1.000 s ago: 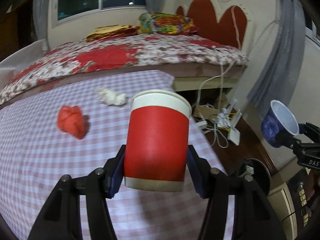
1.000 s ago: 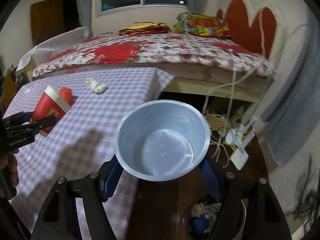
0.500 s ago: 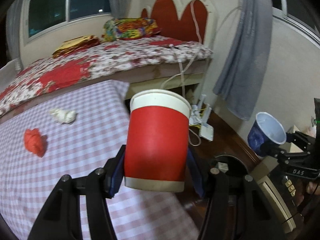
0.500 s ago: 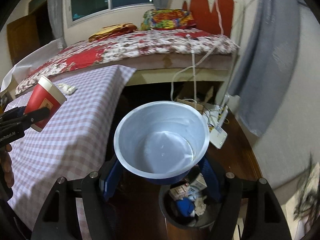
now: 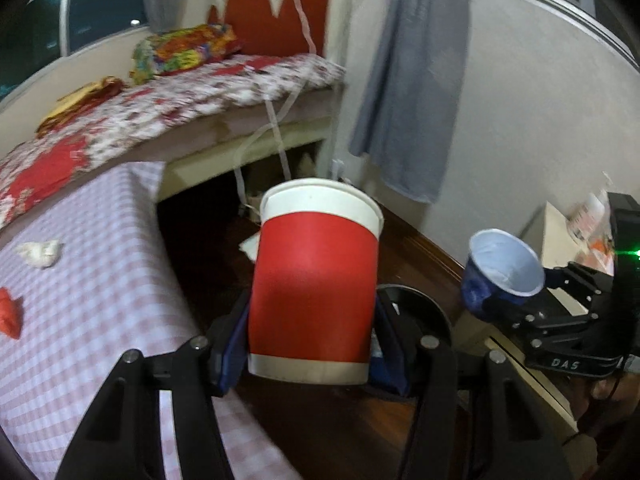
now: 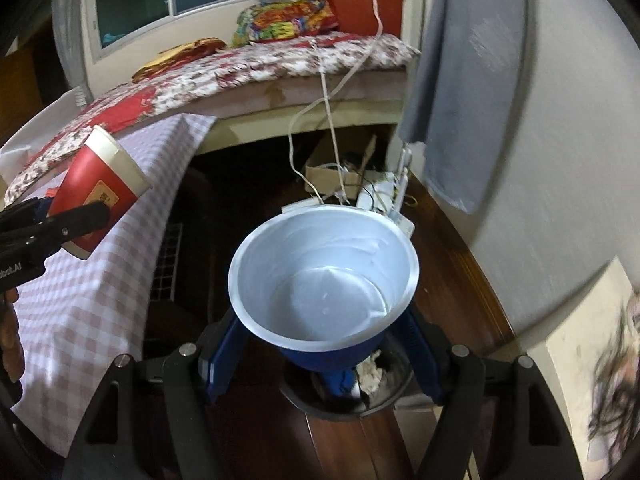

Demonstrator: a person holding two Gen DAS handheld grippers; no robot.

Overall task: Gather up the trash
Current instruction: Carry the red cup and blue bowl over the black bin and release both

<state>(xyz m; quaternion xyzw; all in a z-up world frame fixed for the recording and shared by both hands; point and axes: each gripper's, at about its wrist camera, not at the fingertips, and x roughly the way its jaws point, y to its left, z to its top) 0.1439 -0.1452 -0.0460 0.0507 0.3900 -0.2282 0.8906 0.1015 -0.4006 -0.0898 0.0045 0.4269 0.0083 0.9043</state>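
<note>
Dark floor holds the bin [image 6: 344,396] at 6 o'clock beneath the right gripper [image 6: 320,344], whose fingers clamp the blue cup [image 6: 324,280]; the left gripper [image 5: 312,340] grips the red cup [image 5: 314,292] nearby.

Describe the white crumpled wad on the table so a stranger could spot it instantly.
Find the checked tablecloth beside the bed. Near its far edge lies the crumpled white tissue. Unlike the red wad nearer the camera, it is pale.
</note>
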